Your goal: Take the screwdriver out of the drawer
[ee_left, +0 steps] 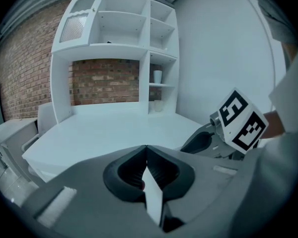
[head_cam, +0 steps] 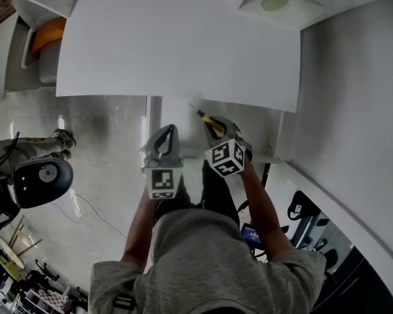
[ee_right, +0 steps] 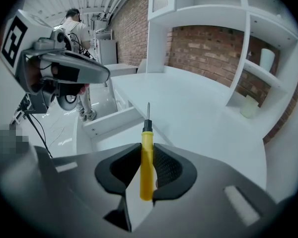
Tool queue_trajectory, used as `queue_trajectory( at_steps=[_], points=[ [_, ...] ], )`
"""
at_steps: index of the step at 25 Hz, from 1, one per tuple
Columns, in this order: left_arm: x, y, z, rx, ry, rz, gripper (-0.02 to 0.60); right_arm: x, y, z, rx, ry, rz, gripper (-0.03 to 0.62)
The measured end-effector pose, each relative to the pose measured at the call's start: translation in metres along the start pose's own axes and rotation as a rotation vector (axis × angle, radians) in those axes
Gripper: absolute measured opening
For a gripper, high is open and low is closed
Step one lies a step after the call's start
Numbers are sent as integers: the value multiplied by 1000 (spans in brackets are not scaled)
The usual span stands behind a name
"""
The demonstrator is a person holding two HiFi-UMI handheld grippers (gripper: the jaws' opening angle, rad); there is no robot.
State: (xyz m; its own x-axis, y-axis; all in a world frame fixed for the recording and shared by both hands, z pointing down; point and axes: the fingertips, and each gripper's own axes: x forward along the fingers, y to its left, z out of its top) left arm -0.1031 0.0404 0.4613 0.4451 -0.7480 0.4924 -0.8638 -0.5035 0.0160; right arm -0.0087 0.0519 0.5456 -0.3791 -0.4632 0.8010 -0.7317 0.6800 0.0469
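My right gripper (ee_right: 147, 150) is shut on the yellow handle of the screwdriver (ee_right: 146, 157); its thin metal shaft points forward past the jaws. In the head view the screwdriver (head_cam: 208, 119) sticks out of the right gripper (head_cam: 217, 128) just over the front edge of the white desk (head_cam: 177, 38). Below the jaws, the white drawer (ee_right: 111, 120) stands pulled out. My left gripper (ee_left: 146, 150) is shut with nothing between its pads. It hangs beside the right gripper (ee_left: 223, 133), to its left in the head view (head_cam: 168, 131), and shows as the left gripper (ee_right: 64, 73) in the right gripper view.
A white shelf unit (ee_left: 114, 43) stands at the back of the desk against a brick wall, with a cup (ee_right: 266, 59) and a jar (ee_right: 249, 105) on its shelves. A black chair (head_cam: 42, 175) and a person's feet (head_cam: 62, 139) are on the floor at left.
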Motion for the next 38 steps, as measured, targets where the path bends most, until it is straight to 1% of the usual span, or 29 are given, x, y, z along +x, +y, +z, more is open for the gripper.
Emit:
queue_trajectory(
  at_steps=[8, 19, 26, 31, 38],
  points=[
    [0, -15, 32, 36, -36, -15, 12, -35, -34, 13, 59, -50, -76, 80],
    [33, -47, 70, 92, -56, -79, 12, -53, -103, -2, 165, -49, -176, 80],
    [70, -87, 81, 125, -58, -132, 12, -64, -155, -34, 239, -48, -228, 80],
    [93, -83, 96, 136, -50, -170, 12, -58, -185, -31, 300, -21, -261, 80],
    [120, -110, 90, 171, -43, -197, 12, -54, -219, -70, 356, 22, -285, 80]
  ],
)
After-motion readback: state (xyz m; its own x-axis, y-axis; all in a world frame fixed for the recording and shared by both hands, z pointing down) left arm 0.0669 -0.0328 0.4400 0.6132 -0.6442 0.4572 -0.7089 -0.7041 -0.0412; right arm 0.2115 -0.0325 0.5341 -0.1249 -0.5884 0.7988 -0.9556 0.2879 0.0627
